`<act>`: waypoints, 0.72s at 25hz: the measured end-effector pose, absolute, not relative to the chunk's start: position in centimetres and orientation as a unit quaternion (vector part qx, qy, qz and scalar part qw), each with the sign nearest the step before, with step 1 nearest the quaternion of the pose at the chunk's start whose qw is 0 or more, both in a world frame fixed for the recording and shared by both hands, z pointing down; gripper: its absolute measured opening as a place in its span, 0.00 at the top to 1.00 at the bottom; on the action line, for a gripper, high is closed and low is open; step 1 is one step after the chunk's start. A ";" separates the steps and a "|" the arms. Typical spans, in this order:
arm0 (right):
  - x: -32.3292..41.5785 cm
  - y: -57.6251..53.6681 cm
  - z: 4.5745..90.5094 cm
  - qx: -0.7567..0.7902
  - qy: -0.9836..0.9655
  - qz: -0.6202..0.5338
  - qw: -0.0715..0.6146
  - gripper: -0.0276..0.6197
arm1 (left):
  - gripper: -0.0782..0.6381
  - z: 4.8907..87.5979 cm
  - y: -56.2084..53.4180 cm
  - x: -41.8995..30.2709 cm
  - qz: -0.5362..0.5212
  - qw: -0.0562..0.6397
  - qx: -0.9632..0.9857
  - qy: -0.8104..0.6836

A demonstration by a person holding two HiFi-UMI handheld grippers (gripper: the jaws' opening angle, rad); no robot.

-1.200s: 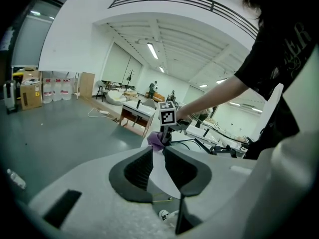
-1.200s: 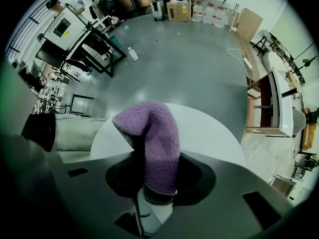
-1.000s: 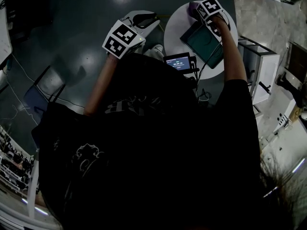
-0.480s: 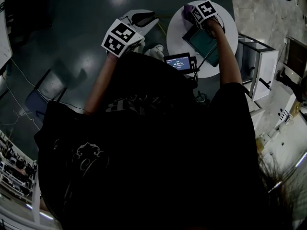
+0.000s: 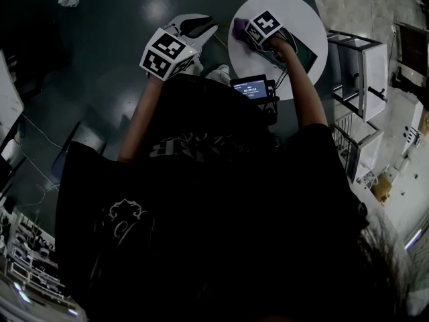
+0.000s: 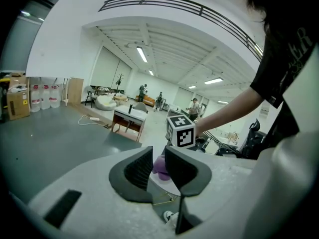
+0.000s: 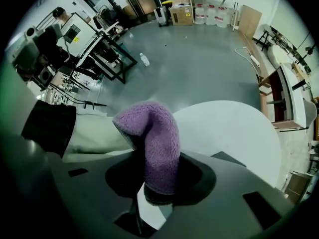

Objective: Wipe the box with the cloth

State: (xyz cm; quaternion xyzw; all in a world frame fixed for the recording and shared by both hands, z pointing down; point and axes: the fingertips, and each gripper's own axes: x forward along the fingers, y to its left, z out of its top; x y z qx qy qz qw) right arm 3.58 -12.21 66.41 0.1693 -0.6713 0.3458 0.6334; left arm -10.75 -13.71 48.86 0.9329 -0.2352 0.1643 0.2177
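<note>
A round white table (image 5: 295, 9) holds a dark teal box (image 5: 305, 54), partly hidden behind my right arm. My right gripper (image 5: 245, 29) is over the table's left part, left of the box, and is shut on a purple fleece cloth (image 7: 154, 143). The cloth (image 5: 239, 26) sticks up out of the jaws, above the white tabletop (image 7: 229, 128). My left gripper (image 5: 196, 25) hangs left of the table over the dark floor. Its jaws stand a narrow gap apart with nothing between them (image 6: 158, 169). Through that gap I see the purple cloth (image 6: 160, 166) and the right gripper's marker cube (image 6: 180, 131).
A small lit screen (image 5: 249, 87) hangs at the person's chest, near the table's front edge. A metal-framed white cabinet (image 5: 362, 62) stands right of the table. A shoe (image 5: 218, 72) shows beside the table's base. Desks and racks stand further off across the grey floor (image 7: 199, 59).
My right gripper has carried the cloth leftward, from over the box to the table's left part. The head view has shifted. The left gripper has barely moved.
</note>
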 end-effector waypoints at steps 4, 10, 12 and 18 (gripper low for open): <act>2.7 -10.0 66.4 0.165 -0.672 0.356 0.628 0.79 | 0.79 48.8 -13.4 -9.8 0.170 0.213 0.939 -0.208; 2.6 -8.8 66.1 0.204 -0.672 0.380 0.603 0.79 | 0.79 48.7 -12.7 -8.3 0.180 0.203 0.949 -0.157; 2.6 -9.2 65.7 0.223 -0.675 0.387 0.587 0.79 | 0.79 48.7 -12.6 -7.7 0.183 0.201 0.951 -0.146; 3.1 -9.2 63.3 0.277 -0.697 0.399 0.528 0.79 | 0.79 48.8 -12.0 -6.5 0.189 0.196 0.954 -0.123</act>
